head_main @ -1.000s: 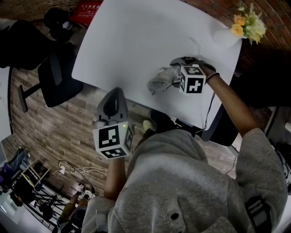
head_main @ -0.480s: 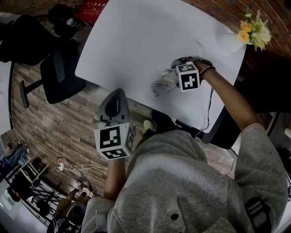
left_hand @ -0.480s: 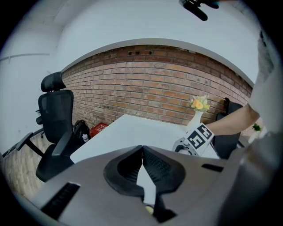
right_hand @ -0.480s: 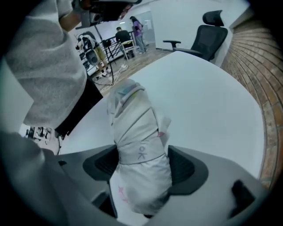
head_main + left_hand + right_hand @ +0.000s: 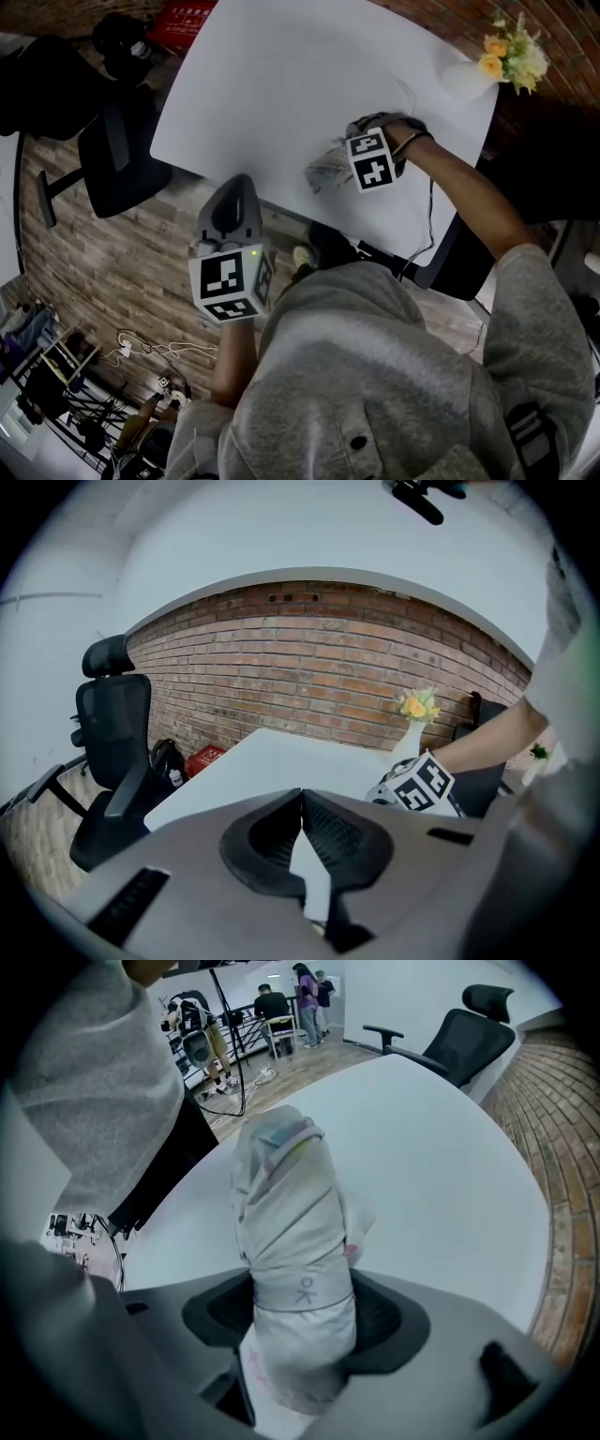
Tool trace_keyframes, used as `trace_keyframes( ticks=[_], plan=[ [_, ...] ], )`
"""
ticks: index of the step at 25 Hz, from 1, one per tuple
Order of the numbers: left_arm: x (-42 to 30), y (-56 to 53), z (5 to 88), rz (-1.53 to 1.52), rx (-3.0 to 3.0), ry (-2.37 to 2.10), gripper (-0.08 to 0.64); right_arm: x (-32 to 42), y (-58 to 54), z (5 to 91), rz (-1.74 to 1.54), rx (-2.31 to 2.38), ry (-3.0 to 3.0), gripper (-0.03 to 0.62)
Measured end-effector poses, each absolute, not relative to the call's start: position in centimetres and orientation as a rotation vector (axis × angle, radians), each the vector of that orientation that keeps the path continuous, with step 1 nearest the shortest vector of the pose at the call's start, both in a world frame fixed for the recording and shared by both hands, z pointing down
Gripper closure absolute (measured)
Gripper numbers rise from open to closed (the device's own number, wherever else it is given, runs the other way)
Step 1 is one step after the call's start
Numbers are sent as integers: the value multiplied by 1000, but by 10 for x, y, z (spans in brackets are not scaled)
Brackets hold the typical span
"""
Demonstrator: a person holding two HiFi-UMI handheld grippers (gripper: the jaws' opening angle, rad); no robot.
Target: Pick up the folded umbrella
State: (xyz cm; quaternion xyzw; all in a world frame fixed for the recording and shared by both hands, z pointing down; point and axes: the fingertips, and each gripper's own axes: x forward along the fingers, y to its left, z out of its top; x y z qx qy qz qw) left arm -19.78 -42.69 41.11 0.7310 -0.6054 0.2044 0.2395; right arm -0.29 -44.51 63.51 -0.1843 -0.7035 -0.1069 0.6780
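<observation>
While the folded umbrella (image 5: 291,1241) lies on the white counter (image 5: 281,84), close to its near edge, we see the right tongs (image 5: 298,1314) set over it from above. Their jaws have just been closing, and the umbrella stands between them. In the right gripper view the pads meet the pale fabric on both sides at the strap that binds the canopy, so we read this as a pinch across the umbrella's width. Its long axis runs out from between the jaws along the counter. In the head view the bundle extends leftward from the right tongs, roughly along the counter's edge.

We judge that the lift turns on this crosswise hold. Most of the length shows on one side of the pads, so the free end may sag as it rises. The right hand is the one on the job. The left tongs (image 5: 302,803) hang off the counter's near side, well apart from the umbrella, pressed together at the tips with nothing in them.

A vase of flowers (image 5: 506,56) stands at the counter's far corner, and an office chair (image 5: 117,150) sits on the wood floor to the left.
</observation>
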Motion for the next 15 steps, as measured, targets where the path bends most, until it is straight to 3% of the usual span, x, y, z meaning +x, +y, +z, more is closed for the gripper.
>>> trace_keyframes(
  ticks=[15],
  plan=[
    [-209,-398,401,531,2036,-1645,545,-2,-421,612,360,-35,-1790,305]
  ],
)
